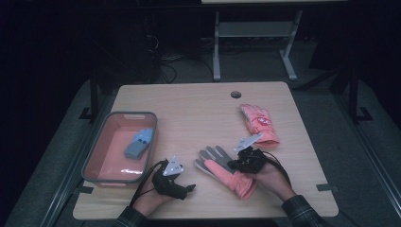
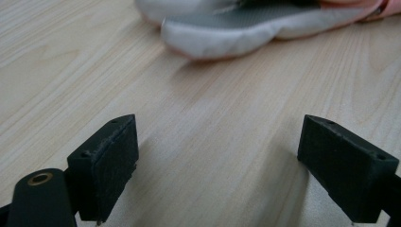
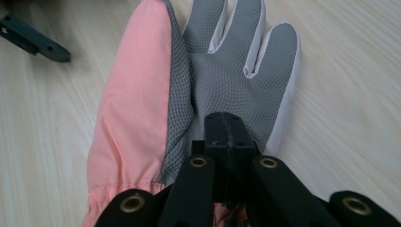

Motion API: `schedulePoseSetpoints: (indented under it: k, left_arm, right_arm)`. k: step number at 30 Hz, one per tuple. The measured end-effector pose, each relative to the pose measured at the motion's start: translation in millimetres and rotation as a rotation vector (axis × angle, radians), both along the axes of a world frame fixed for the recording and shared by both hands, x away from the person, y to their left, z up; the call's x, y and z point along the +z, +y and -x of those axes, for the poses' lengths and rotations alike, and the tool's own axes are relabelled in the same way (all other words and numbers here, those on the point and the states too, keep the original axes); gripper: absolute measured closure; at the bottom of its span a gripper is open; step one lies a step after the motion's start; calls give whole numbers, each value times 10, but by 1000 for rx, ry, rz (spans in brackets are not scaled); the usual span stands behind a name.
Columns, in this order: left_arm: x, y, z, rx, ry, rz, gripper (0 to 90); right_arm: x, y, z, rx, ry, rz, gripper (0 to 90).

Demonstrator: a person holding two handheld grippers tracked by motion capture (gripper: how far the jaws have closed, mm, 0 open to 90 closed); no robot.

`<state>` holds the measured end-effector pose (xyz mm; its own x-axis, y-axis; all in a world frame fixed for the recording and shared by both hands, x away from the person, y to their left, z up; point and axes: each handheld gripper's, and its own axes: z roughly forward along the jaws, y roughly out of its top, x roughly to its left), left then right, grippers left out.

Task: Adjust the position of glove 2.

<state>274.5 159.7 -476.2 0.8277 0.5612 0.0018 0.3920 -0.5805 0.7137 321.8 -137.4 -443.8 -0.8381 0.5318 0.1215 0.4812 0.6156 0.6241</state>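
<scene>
Near the table's (image 1: 189, 104) front edge, centre-right: pink-and-grey glove (image 1: 226, 171) lying palm up. Right gripper (image 1: 241, 163) sits on its palm, jaws pressed together; whether fabric is pinched, cannot tell. Left gripper (image 1: 187, 187) just left of the glove, jaws wide, holding nothing. Second pink glove (image 1: 257, 123) farther right; red bin (image 1: 92, 161) at left.

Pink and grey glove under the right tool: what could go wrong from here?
The right tool is shut over the pink and grey glove at its palm, so it may pinch only one fabric layer and the glove could slip on lifting. The left tool stands open on the table, just short of the glove's fingertips, and could get in the way if the glove is carried toward the tray.
</scene>
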Motion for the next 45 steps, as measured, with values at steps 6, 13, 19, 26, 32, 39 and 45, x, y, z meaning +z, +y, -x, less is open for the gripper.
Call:
schedulePoseSetpoints:
  k: [6,13,19,26,32,39,45]
  left_arm:
    - [0,1,0,-1,0,-1,123]
    - [-3,-3,1,2,1,7,124]
    - [-2,-1,0,0,-1,3,123]
    - [-4,-3,3,2,4,6,123]
    - [-6,-7,0,2,4,9,123]
    - [-6,-8,-1,2,4,10,124]
    - [-5,-7,0,1,6,9,124]
  right_arm:
    - [-32,212,22,48,-19,23,899]
    - [140,122,26,14,-48,-29,814]
    - [323,-147,-176,-111,-98,-57,789]
    - [404,-594,-598,-300,-163,-17,850]
    - [343,-858,-921,-423,-137,-29,744]
    - [187,-866,-1170,-468,-93,-28,653]
    - [-2,-789,-1266,-479,-92,36,654]
